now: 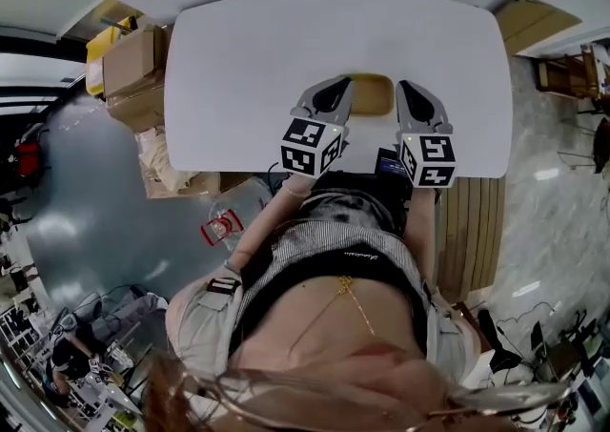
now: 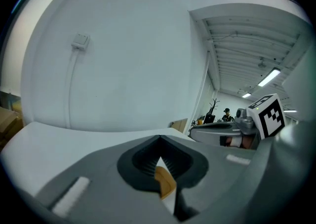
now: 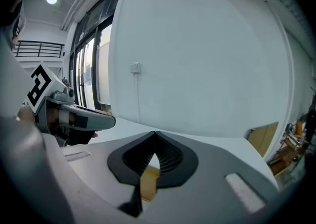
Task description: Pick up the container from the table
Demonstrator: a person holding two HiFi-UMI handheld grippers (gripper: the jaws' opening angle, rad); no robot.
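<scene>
Container (image 1: 370, 93): mustard-tan, shallow, rounded corners. Sits mid-frame near the lower edge of the white table (image 1: 286, 49), between left gripper (image 1: 339, 85) and right gripper (image 1: 406, 89). Both jaw pairs are closed and hold nothing. Gripper views show only a tan sliver past the jaws. Head view gives its outline.

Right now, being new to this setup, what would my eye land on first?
A tan container sits at the near edge of the white table, flanked by the left gripper and the right gripper, both with jaws together and holding nothing. Cardboard boxes are stacked beside the table's left end.
</scene>
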